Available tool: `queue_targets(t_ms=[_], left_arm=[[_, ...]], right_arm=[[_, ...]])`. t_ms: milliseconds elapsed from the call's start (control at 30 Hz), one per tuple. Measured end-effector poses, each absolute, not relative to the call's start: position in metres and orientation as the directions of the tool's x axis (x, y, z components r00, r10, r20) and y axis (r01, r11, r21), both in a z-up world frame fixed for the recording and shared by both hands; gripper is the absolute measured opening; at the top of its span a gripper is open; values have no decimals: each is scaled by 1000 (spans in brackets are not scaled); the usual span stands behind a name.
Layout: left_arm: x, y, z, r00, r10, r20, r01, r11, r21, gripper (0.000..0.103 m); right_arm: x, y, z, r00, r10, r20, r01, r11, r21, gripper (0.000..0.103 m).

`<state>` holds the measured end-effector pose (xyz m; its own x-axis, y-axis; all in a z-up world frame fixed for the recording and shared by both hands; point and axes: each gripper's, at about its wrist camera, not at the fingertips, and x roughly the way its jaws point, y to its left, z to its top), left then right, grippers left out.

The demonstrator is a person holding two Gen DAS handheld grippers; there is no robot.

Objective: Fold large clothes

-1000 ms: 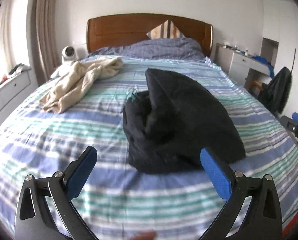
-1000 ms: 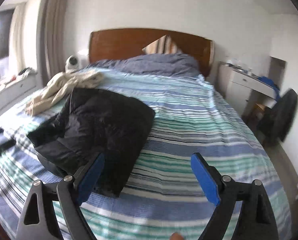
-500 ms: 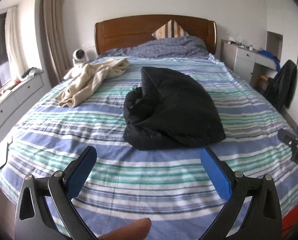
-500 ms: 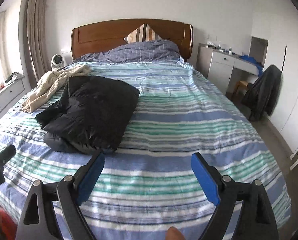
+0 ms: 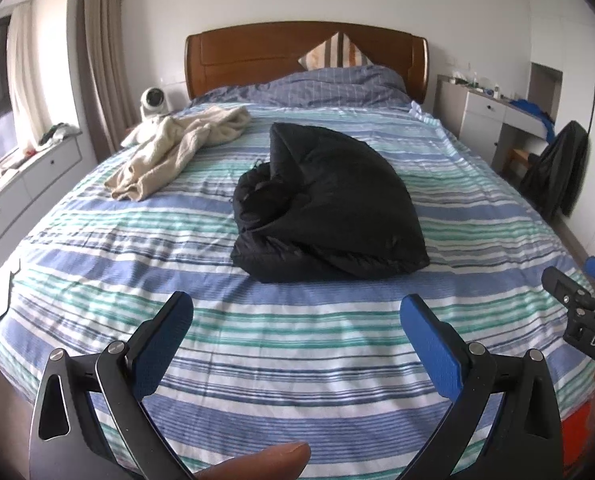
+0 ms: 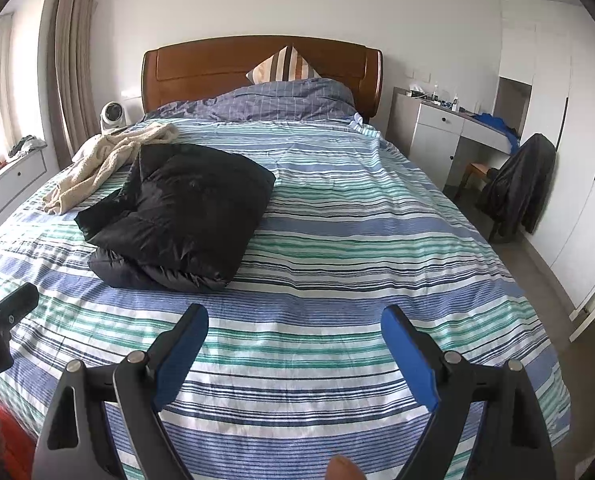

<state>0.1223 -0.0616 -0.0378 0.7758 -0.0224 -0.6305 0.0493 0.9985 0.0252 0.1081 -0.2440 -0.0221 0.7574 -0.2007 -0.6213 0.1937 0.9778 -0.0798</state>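
A black puffy jacket point(image 5: 329, 216) lies folded into a thick bundle in the middle of the striped bed point(image 5: 297, 340); the right wrist view has the same jacket point(image 6: 185, 216) left of centre. A cream garment point(image 5: 177, 148) lies crumpled beyond it at the far left, also seen as the cream garment point(image 6: 105, 160). My left gripper point(image 5: 295, 308) is open and empty above the bed's near end, well short of the jacket. My right gripper point(image 6: 295, 320) is open and empty too, over bare sheet to the jacket's right.
A wooden headboard point(image 5: 257, 52) with pillows stands at the far end. A small white fan point(image 5: 153, 100) and a low white cabinet point(image 5: 25, 184) line the left. A white desk point(image 6: 449, 132) and a chair with a dark coat point(image 6: 521, 184) stand on the right.
Both grippers have drawn back from the black jacket toward the foot of the bed, so the jacket looks smaller and farther. Both stayed open. The jacket lies where it was.
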Motion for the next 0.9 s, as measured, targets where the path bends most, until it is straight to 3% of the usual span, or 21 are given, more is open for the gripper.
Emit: queue_targets(t_ms=[333,900], left_arm=[[120,-62,-40,751,31,-660,18,998,68,103],[116,-63,-33,747,22,-665,21,998,57,103]], right_arm=[[100,-234,-18,757,-193,-625,170,981,-96,90],[96,-220,-14,756,-154,-636,130,988,-84,90]])
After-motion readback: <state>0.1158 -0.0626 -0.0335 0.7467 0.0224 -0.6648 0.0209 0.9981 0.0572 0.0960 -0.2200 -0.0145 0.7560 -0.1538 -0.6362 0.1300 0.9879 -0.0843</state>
